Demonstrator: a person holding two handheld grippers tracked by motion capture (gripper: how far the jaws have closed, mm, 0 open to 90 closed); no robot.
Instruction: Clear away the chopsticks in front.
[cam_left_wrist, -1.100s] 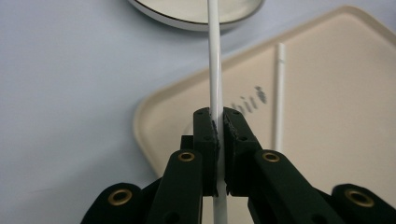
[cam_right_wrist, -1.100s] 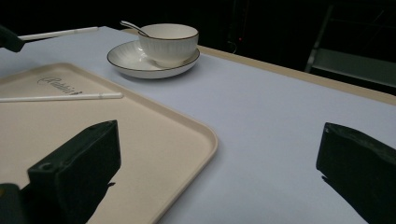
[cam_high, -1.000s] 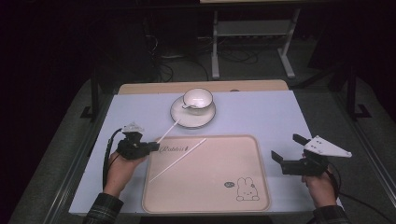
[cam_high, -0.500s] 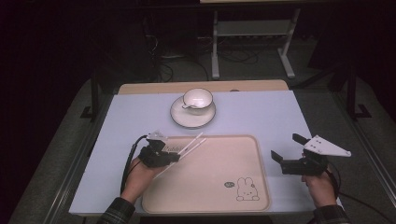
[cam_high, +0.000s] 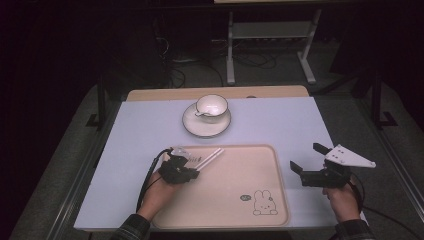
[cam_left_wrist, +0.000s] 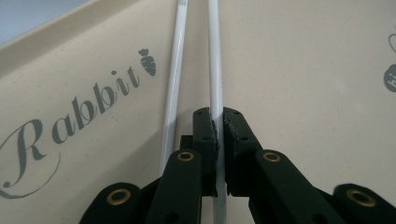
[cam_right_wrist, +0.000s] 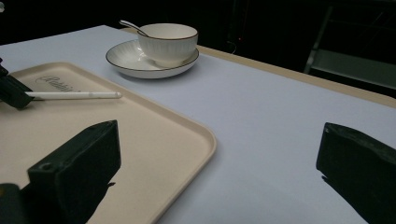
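Two white chopsticks (cam_high: 210, 157) lie side by side over the far-left corner of the beige rabbit-print tray (cam_high: 260, 165). My left gripper (cam_high: 194, 166) is low over that corner, shut on one chopstick (cam_left_wrist: 215, 56) that runs between its pads. The other chopstick (cam_left_wrist: 176, 70) passes just outside the left jaw, on the tray (cam_left_wrist: 303, 93) beside the word "Rabbit". In the right gripper view the chopstick (cam_right_wrist: 74, 95) sticks out of the left gripper (cam_right_wrist: 11, 91). My right gripper (cam_high: 306, 157) hovers off the tray's right edge, open, with nothing between its jaws (cam_right_wrist: 219, 135).
A white cup (cam_high: 211, 106) with a spoon (cam_right_wrist: 128, 23) in it stands on a saucer (cam_high: 192, 125) behind the tray. The pale table top (cam_high: 280, 120) ends in a wooden strip (cam_high: 215, 93) at the back. A metal stand (cam_high: 270, 30) rises beyond the table.
The left gripper has moved right and downward from the table's left side onto the tray's far-left corner, carrying a chopstick. Both chopsticks now lie together there. The right gripper has kept still.
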